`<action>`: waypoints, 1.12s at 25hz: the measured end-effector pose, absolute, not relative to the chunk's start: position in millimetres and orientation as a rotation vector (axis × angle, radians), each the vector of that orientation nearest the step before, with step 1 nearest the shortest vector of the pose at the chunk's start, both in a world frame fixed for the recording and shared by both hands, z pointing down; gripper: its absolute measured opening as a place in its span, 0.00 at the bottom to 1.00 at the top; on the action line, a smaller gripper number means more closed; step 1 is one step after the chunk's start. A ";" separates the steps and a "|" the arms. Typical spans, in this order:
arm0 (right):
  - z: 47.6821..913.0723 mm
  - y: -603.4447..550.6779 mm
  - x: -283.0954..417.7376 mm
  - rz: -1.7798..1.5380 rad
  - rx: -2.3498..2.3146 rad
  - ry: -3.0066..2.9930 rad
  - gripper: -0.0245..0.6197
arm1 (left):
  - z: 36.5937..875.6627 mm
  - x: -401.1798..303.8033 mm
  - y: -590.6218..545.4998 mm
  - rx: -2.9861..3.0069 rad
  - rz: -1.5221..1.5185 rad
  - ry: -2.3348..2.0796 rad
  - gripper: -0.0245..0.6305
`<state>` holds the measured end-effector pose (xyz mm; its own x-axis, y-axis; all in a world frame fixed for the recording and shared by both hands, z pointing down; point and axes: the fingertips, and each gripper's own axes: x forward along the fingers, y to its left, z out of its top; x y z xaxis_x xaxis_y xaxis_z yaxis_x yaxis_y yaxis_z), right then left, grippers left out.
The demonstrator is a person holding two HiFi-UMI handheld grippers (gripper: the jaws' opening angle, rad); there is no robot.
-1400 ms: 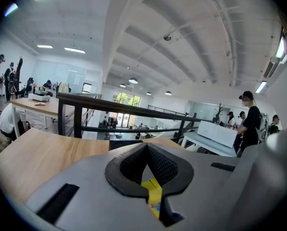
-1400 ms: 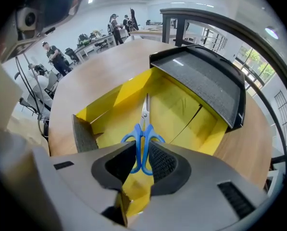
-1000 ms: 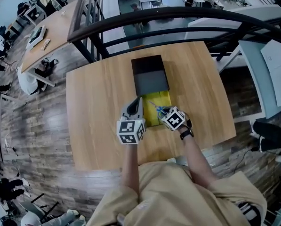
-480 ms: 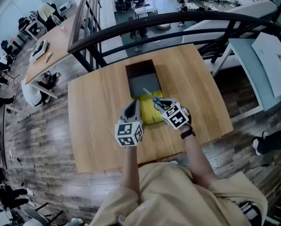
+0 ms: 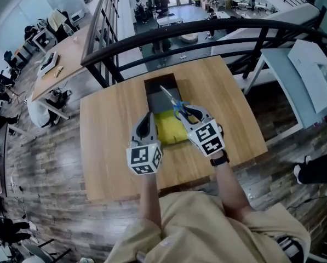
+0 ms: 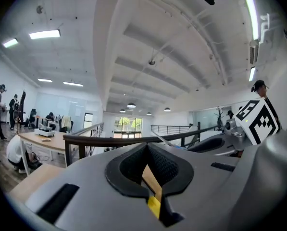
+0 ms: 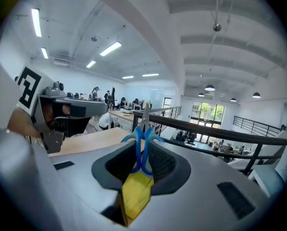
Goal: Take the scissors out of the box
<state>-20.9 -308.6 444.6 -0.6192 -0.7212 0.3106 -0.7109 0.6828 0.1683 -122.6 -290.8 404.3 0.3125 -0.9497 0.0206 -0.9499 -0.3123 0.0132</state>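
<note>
My right gripper (image 5: 186, 113) is shut on the blue handles of the scissors (image 5: 177, 106), which hang in the air above the box. Their steel blades (image 5: 166, 92) point away from me, over the black part of the box (image 5: 161, 87). The yellow box tray (image 5: 168, 130) lies on the wooden table (image 5: 108, 136), below and between both grippers. In the right gripper view the scissors (image 7: 136, 146) sit between the pads with the blades (image 7: 145, 110) sticking out ahead. My left gripper (image 5: 145, 120) hovers left of the tray, shut and holding nothing (image 6: 145, 148).
A black railing (image 5: 207, 23) curves just past the table's far edge, with a lower floor of desks and people beyond it. A pale desk with papers (image 5: 311, 75) stands to the right. A long wooden desk (image 5: 59, 53) is at the far left.
Both grippers have risen. The right one has lifted the scissors from inside the yellow tray up into the air, with the blades now over the black part of the box.
</note>
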 end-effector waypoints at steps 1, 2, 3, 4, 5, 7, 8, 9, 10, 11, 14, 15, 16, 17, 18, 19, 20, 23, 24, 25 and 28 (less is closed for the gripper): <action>433.5 -306.8 -16.4 -0.056 1.159 -2.559 0.16 | 397.8 -121.4 -288.0 2.532 -0.005 -1.836 0.05; 422.2 -305.4 -11.9 -0.071 1.196 -2.575 0.16 | 391.3 -120.6 -285.5 2.538 -0.020 -1.846 0.05; 410.8 -304.2 -7.4 -0.088 1.234 -2.592 0.16 | 384.5 -120.2 -283.3 2.545 -0.028 -1.863 0.05; 399.3 -302.8 -3.1 -0.105 1.270 -2.609 0.16 | 377.5 -119.9 -281.0 2.553 -0.030 -1.884 0.05; 387.9 -301.2 1.3 -0.123 1.305 -2.625 0.16 | 370.5 -119.4 -278.6 2.561 -0.029 -1.904 0.05; 366.3 -297.9 10.1 -0.155 1.371 -2.654 0.16 | 357.7 -116.5 -274.5 2.576 -0.030 -1.929 0.05; 357.4 -296.4 14.4 -0.166 1.400 -2.663 0.16 | 352.1 -114.1 -273.1 2.584 -0.033 -1.933 0.05; 350.3 -295.1 18.7 -0.171 1.428 -2.670 0.16 | 347.4 -111.5 -272.1 2.591 -0.039 -1.932 0.05; 344.5 -294.0 22.4 -0.168 1.454 -2.680 0.16 | 343.6 -108.9 -271.3 2.597 -0.046 -1.929 0.05; 339.2 -293.0 25.9 -0.155 1.480 -2.695 0.16 | 341.0 -106.6 -270.8 2.602 -0.052 -1.924 0.05; 325.9 -291.9 35.9 -0.121 1.562 -2.727 0.16 | 337.0 -101.3 -271.1 2.618 -0.065 -1.904 0.05; 322.6 -291.7 38.9 -0.125 1.585 -2.727 0.16 | 336.4 -100.5 -271.1 2.622 -0.065 -1.900 0.05; 320.4 -291.5 41.2 -0.134 1.601 -2.724 0.16 | 336.0 -100.2 -270.9 2.624 -0.064 -1.900 0.05; 319.4 -291.5 42.7 -0.143 1.611 -2.718 0.16 | 335.6 -100.3 -270.8 2.624 -0.063 -1.900 0.05; 319.5 -291.9 43.4 -0.150 1.616 -2.711 0.16 | 335.1 -100.4 -270.8 2.625 -0.063 -1.900 0.05; 320.5 -292.6 43.8 -0.151 1.618 -2.705 0.16 | 334.5 -100.1 -271.1 2.625 -0.065 -1.899 0.05; 322.0 -293.3 43.9 -0.150 1.618 -2.702 0.16 | 334.0 -99.3 -271.4 2.627 -0.068 -1.897 0.05; 325.6 -294.7 43.2 -0.152 1.620 -2.694 0.16 | 334.3 -96.3 -273.5 2.637 -0.067 -1.888 0.05; 326.1 -295.2 42.5 -0.153 1.622 -2.692 0.16 | 335.3 -96.1 -274.5 2.638 -0.062 -1.887 0.05; 326.5 -295.8 41.9 -0.153 1.624 -2.690 0.16 | 336.5 -96.3 -275.5 2.638 -0.058 -1.886 0.05; 329.1 -299.2 42.4 -0.152 1.634 -2.677 0.16 | 340.5 -97.2 -279.1 2.633 -0.048 -1.881 0.05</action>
<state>42.4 -299.2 329.1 -0.4587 -0.8873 -0.0489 -0.8871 0.4540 0.0835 -97.2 -279.1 340.5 0.3258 -0.9421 -0.0792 -0.9449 -0.3217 -0.0597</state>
